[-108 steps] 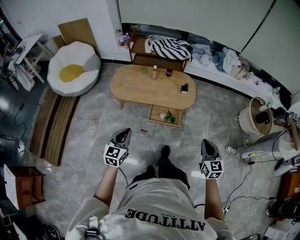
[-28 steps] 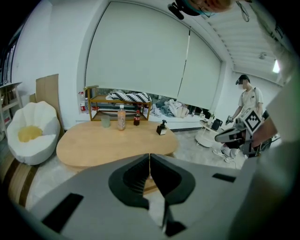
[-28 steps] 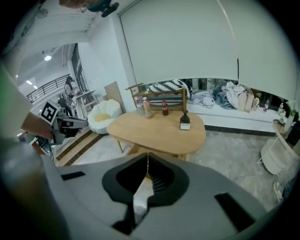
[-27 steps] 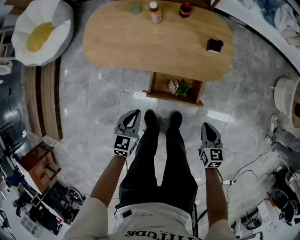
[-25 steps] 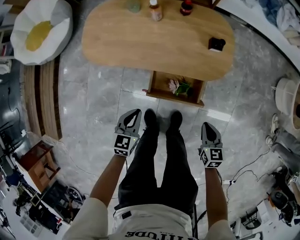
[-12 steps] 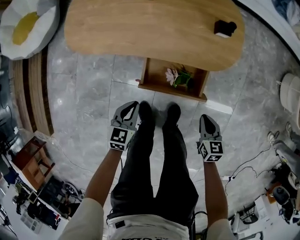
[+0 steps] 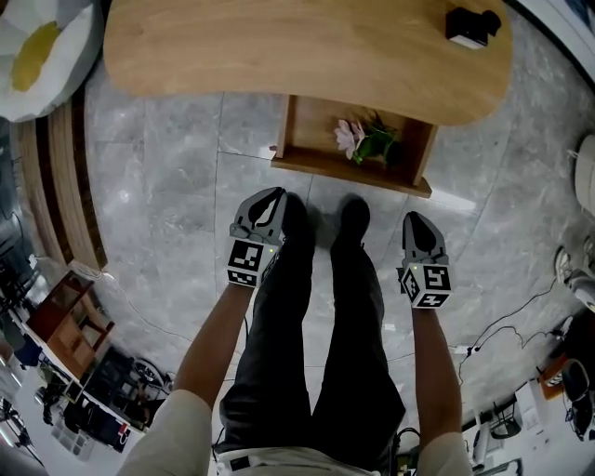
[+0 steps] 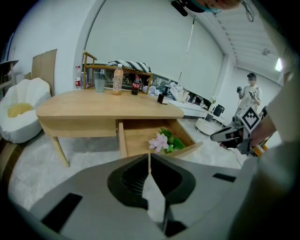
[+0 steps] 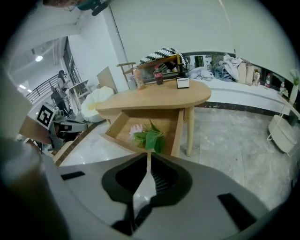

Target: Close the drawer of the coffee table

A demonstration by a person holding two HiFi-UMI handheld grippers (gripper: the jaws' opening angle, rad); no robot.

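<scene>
The oval wooden coffee table [image 7: 279, 56] fills the top of the head view. Its drawer [image 7: 311, 165] stands pulled out toward me, with a pink flower and green leaves [image 7: 364, 139] inside. My left gripper [image 7: 271, 198] hangs shut and empty, short of the drawer's front left corner. On the other side, my right gripper [image 7: 416, 220] is shut and empty too, just short of the front right corner. In the left gripper view the open drawer [image 8: 136, 143] lies straight ahead past the shut left gripper [image 8: 149, 157]. The right gripper view shows the drawer [image 9: 178, 131] beyond the right gripper [image 9: 149, 154].
A black box [image 7: 472, 25] sits on the table's right end. Bottles and a cup [image 8: 117, 82] stand at its far edge. A white beanbag [image 7: 33, 51] lies at the left, wooden slats [image 7: 56, 200] beside it. Cables [image 7: 521, 325] trail over the floor at right. My shoes [image 7: 353, 218] stand before the drawer.
I walked up to the table, and both grippers have sunk lower and come nearer the open drawer. The table and drawer now look larger. Jaws stayed shut.
</scene>
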